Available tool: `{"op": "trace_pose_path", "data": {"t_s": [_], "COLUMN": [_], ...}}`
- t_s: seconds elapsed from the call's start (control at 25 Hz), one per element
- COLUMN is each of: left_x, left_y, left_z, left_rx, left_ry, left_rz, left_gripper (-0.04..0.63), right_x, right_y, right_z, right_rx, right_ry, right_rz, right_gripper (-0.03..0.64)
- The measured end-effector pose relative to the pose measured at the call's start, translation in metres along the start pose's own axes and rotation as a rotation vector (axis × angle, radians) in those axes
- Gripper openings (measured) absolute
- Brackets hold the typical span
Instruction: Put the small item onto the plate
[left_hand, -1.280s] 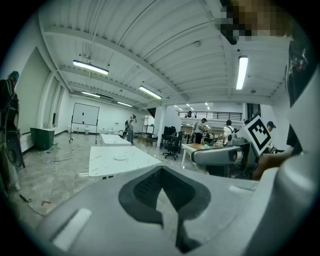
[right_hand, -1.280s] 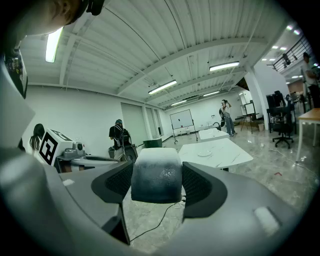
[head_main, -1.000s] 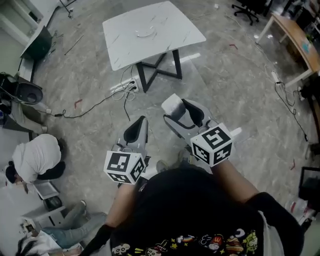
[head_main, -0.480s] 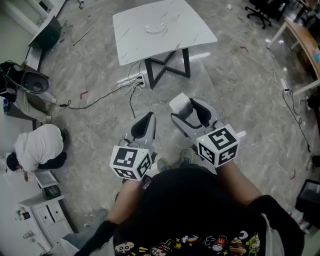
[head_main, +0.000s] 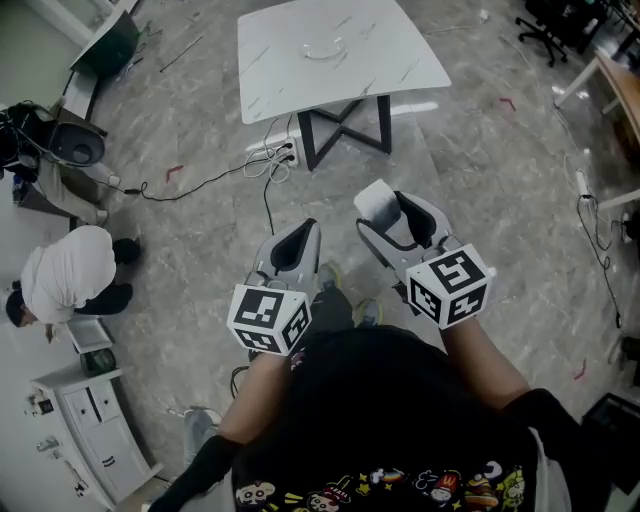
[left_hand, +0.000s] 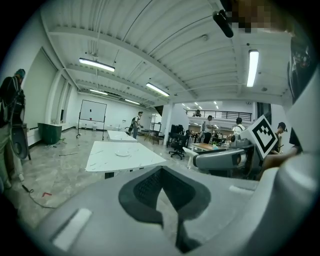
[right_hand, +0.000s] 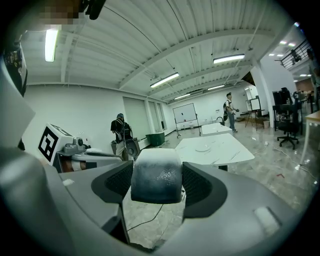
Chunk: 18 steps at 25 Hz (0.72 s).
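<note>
Right gripper (head_main: 388, 204): jaws are pinching the small item (head_main: 374, 198), a pale grey rounded block, between the dark pads at their tips; the item is hanging in the air above the floor, just right of centre in the head view.

Left gripper (head_main: 303, 230): jaws are pressing together at the tips with nothing between them; it is hovering just left of the right gripper, at about the same height in the frame.

Plate (head_main: 322, 47): shallow and clear, it is lying on the white marble table (head_main: 390, 62) at the upper centre of the head view, well apart from both grippers.

Cable (head_main: 205, 182): it is trailing over the grey floor from the table's dark crossed legs toward the upper left.

Person in a white top (head_main: 68, 282): crouching at the left edge.

White cabinet (head_main: 95, 445): standing at the lower left.
</note>
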<state>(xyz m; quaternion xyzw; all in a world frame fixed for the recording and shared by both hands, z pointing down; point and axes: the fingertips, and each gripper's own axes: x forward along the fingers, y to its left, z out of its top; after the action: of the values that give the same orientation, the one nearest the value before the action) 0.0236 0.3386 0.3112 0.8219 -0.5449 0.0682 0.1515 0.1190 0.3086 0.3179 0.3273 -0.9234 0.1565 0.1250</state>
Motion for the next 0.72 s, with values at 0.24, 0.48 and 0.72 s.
{"op": "trace_pose_path", "data": {"t_s": [0.24, 0.48, 0.72], "left_x": [0.04, 0.099, 0.137], "left_y": [0.029, 0.074, 0.132], "left_z": [0.008, 0.03, 0.051], "left_rx": [-0.006, 0.002, -0.011], "left_ry": [0.002, -0.002, 0.019], "left_rz": [-0.015, -0.065, -0.081], "left_gripper": [0.0, 0.0, 0.0], "right_x": [0.036, 0.09, 0.151], "right_y": [-0.02, -0.048, -0.072], "right_z": [0.011, 0.031, 0.056], "right_rx": [0.0, 0.012, 0.037], "right_ry": [0.014, 0.025, 0.056], "right_rz": [-0.004, -0.035, -0.068], "right_gripper": [0.334, 0.334, 0.334]}}
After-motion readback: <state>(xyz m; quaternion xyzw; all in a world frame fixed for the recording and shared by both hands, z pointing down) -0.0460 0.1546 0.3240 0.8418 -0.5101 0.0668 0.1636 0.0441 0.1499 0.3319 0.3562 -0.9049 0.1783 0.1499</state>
